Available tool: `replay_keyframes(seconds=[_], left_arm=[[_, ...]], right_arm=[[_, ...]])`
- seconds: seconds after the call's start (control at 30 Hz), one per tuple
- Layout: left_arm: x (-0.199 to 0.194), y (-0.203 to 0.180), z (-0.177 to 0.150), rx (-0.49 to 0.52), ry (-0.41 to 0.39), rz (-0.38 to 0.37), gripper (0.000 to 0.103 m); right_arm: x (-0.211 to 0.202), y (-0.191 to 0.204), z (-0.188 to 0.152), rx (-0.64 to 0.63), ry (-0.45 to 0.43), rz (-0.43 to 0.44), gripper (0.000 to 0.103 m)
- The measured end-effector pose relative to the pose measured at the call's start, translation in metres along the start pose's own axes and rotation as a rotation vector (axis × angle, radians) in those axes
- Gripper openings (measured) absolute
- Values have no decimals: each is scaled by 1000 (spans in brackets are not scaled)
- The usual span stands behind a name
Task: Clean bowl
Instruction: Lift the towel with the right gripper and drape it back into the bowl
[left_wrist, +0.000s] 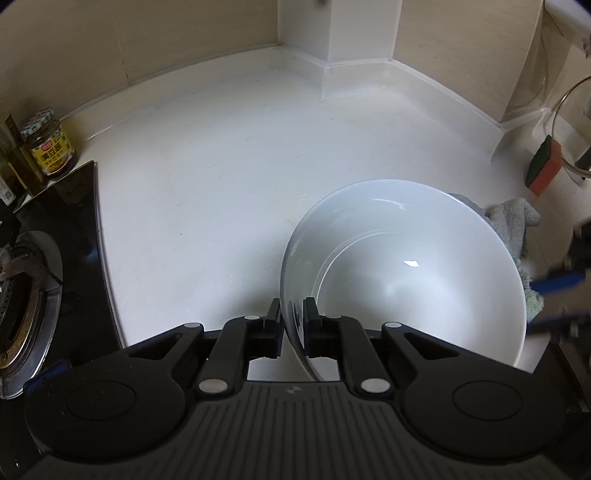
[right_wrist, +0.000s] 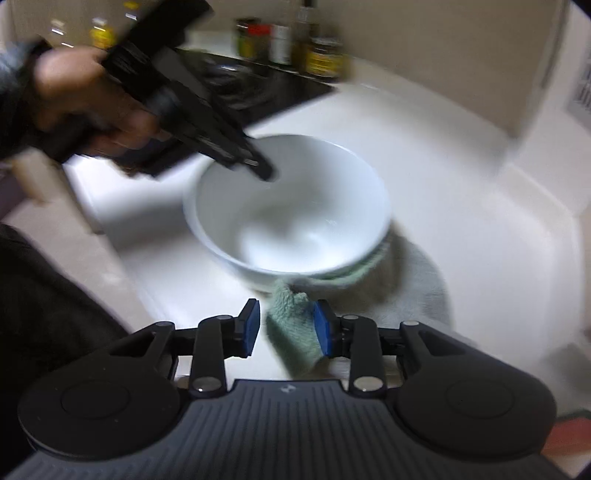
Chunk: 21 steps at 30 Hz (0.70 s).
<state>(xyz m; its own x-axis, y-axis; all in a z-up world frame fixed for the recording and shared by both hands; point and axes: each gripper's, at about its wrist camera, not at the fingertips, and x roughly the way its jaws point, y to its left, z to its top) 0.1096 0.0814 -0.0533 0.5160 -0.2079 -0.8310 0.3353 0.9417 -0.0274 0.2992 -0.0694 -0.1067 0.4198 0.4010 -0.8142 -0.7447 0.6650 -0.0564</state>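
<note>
A white bowl (left_wrist: 399, 266) (right_wrist: 291, 221) sits tilted on the white counter, its far edge resting on a grey-green cloth (left_wrist: 513, 221) (right_wrist: 295, 332). My left gripper (left_wrist: 293, 317) is shut on the bowl's near rim, one pad inside and one outside. In the right wrist view the left gripper (right_wrist: 266, 171) reaches down to the rim from the upper left, held by a hand (right_wrist: 74, 96). My right gripper (right_wrist: 286, 325) stands open around a raised corner of the cloth. Its right pad touches the cloth and its left pad is apart from it.
A black gas stove (left_wrist: 29, 288) lies at the left with a sauce jar (left_wrist: 48, 144) and bottles (right_wrist: 288, 40) behind it. A green and orange sponge (left_wrist: 545, 166) leans at the right beside a glass rim (left_wrist: 569, 122). Walls close the counter's back.
</note>
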Motion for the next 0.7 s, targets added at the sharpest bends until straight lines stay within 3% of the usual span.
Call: replay_keyframes(seconds=[0.1, 0.17, 0.3, 0.47, 0.63, 0.7], left_arm=[[0, 4, -1, 17, -12, -24, 9], [-1, 5, -1, 48, -20, -40, 9], [-5, 7, -5, 93, -23, -62, 9], [-8, 7, -7, 104, -29, -70, 9], [-12, 10, -12, 95, -38, -86, 9], [-13, 10, -13, 88, -42, -84, 9]], right_arm=[[-18, -21, 2, 171, -33, 37, 4], [-31, -33, 4, 254, -60, 16, 4], [-75, -57, 31, 429, -197, -64, 4], [-75, -41, 69, 390, -225, -90, 4], [-29, 7, 88, 209, -47, -11, 16], [-39, 9, 84, 216, -72, 18, 16]])
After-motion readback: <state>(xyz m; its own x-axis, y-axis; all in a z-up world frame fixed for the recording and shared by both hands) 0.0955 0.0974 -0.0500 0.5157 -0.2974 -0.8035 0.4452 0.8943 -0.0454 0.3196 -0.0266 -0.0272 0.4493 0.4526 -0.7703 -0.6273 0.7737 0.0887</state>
